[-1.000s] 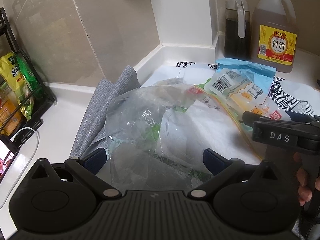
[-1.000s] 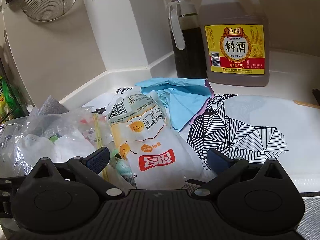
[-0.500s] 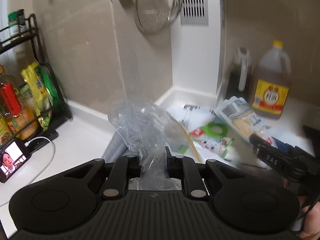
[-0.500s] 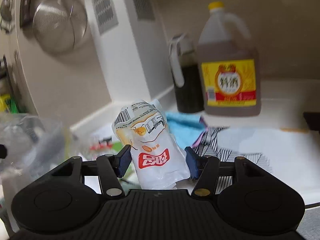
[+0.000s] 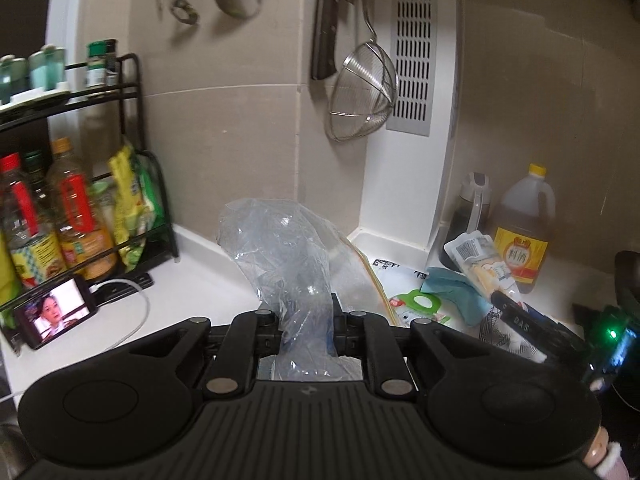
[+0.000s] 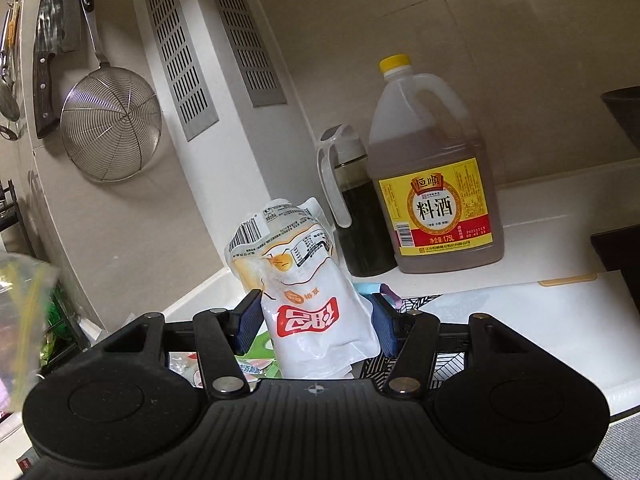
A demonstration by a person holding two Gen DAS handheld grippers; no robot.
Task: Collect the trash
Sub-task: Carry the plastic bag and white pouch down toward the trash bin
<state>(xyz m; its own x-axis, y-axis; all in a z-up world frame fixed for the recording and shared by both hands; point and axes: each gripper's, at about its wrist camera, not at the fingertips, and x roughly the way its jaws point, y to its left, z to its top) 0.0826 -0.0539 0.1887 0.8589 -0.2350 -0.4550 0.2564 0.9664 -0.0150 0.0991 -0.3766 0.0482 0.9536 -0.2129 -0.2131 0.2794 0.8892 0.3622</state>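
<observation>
My left gripper (image 5: 306, 326) is shut on a crumpled clear plastic bag (image 5: 288, 256), which stands up from its jaws above the white counter (image 5: 192, 292). My right gripper (image 6: 316, 320) is shut on a white food pouch (image 6: 304, 280) with a red logo and a barcode, held upright off the counter. From the left wrist view the right gripper (image 5: 516, 316) with the white food pouch (image 5: 480, 264) appears at the right. More trash lies on the counter: a green and white wrapper (image 5: 416, 304) and a blue cloth-like sheet (image 5: 452, 284).
A large cooking wine jug (image 6: 432, 184) and a dark sauce pitcher (image 6: 356, 216) stand at the wall. A wire strainer (image 5: 360, 96) and a knife (image 5: 324, 32) hang above. At the left stand a rack of bottles (image 5: 60, 220) and a phone (image 5: 56, 312) with its cable.
Both grippers closed from wide open, the left on the clear bag and the right on the pouch. Both then rose off the counter, the left one more.
</observation>
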